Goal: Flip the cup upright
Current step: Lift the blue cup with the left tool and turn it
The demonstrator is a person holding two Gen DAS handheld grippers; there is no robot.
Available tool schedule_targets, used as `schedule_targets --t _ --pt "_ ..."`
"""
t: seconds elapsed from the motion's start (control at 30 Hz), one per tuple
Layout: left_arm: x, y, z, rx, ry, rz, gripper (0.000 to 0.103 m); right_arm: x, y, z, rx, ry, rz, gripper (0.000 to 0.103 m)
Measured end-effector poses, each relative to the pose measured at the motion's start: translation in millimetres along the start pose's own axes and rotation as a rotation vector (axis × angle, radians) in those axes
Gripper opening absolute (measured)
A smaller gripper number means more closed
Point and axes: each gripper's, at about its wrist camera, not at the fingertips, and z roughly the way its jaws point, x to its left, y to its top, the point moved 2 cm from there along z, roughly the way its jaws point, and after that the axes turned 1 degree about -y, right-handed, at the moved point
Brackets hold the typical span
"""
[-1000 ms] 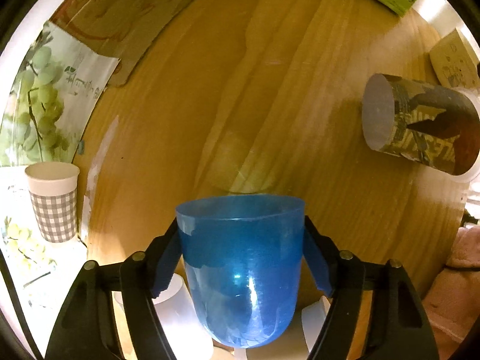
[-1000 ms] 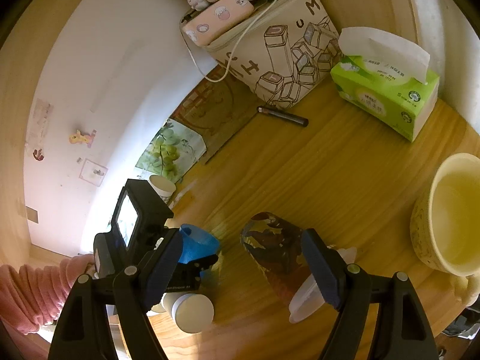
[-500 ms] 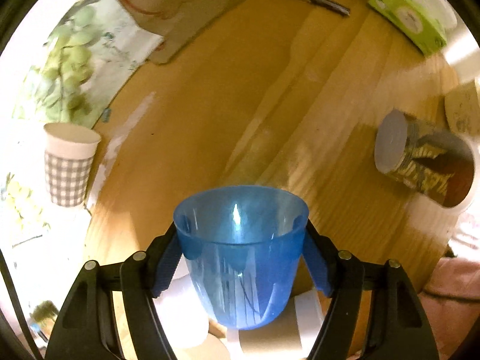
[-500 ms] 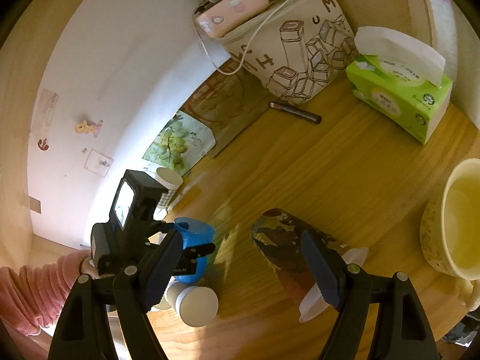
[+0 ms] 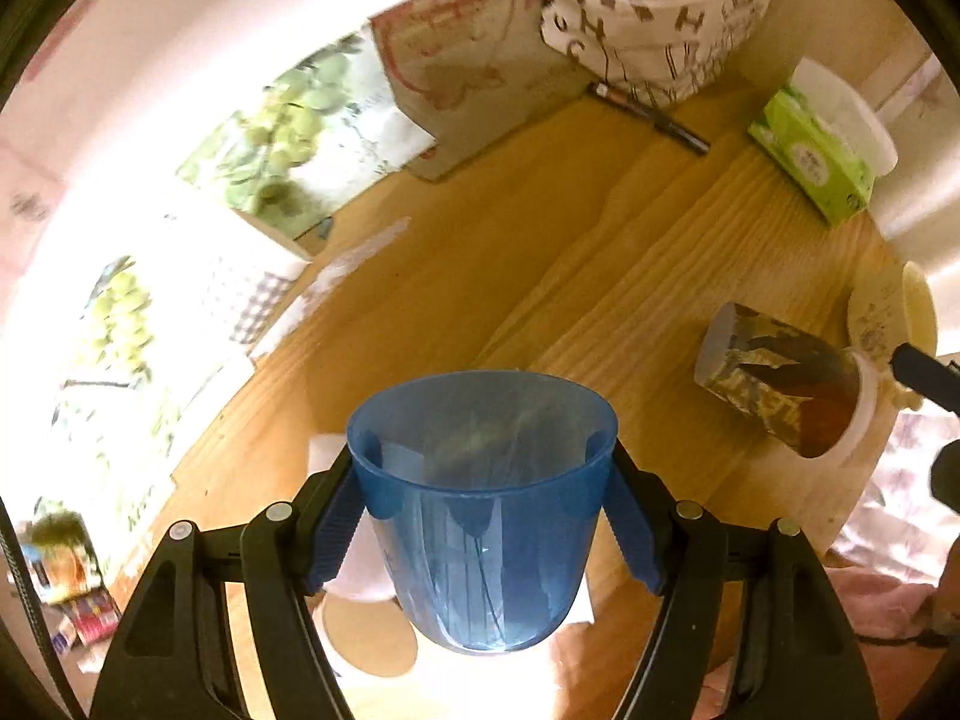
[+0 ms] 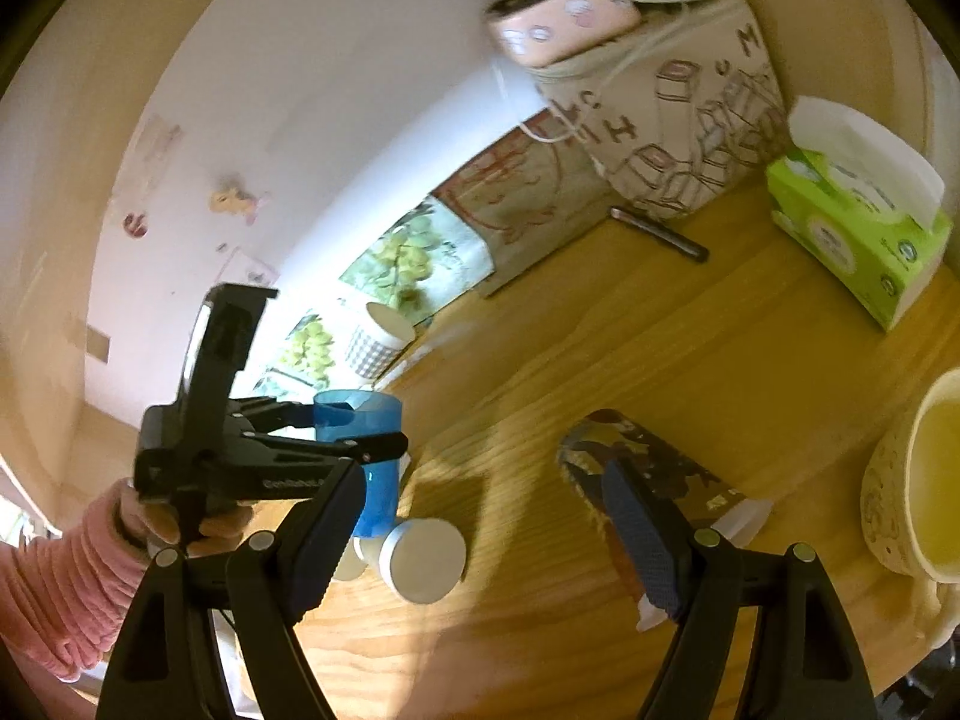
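Observation:
My left gripper (image 5: 483, 480) is shut on a translucent blue cup (image 5: 483, 504), which is upright with its mouth up, held above the wooden table (image 5: 540, 276). In the right wrist view the blue cup (image 6: 366, 456) sits between the left gripper's fingers (image 6: 360, 447) at the table's left edge. A patterned paper cup (image 5: 780, 396) lies on its side at the right. My right gripper (image 6: 480, 534) is open and empty, with the lying patterned cup (image 6: 648, 468) just beyond its right finger (image 6: 636, 540).
A white cup (image 6: 420, 558) lies on its side below the blue cup. A checkered paper cup (image 6: 381, 339) stands at the back left. A green tissue box (image 6: 858, 246), a pen (image 6: 660, 234), a printed bag (image 6: 672, 138) and a cream mug (image 6: 918, 468) are at the back and right.
My left gripper has tilted the blue cup upright and lifted its view toward the back of the table. My right gripper has moved slightly closer to the patterned cup.

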Motion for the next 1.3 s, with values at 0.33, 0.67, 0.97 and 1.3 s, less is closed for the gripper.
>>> schedule_targets --t 0.33,0.67,0.97,1.3 --pt "-6.5 -46.2 -36.3 -0.017 0.013 -0.166 0.076 26.8 -10.6 -14.6 0.023 0.044 -0.101 0.082" --pt "-2.2 -118.0 -50.9 -0.040 -0.046 -0.369 0.076 53.2 -41.6 -20.5 0.104 0.035 -0.231 0.082" --pt "1.5 -171.0 -49.4 -0.037 -0.054 -0.543 0.076 72.0 -84.9 -21.1 0.199 0.037 -0.348 0.082" --pt "-17.1 -209.0 -28.6 0.023 -0.088 -0.614 0.076 82.4 -114.6 -17.9 0.300 0.051 -0.380 0.082"
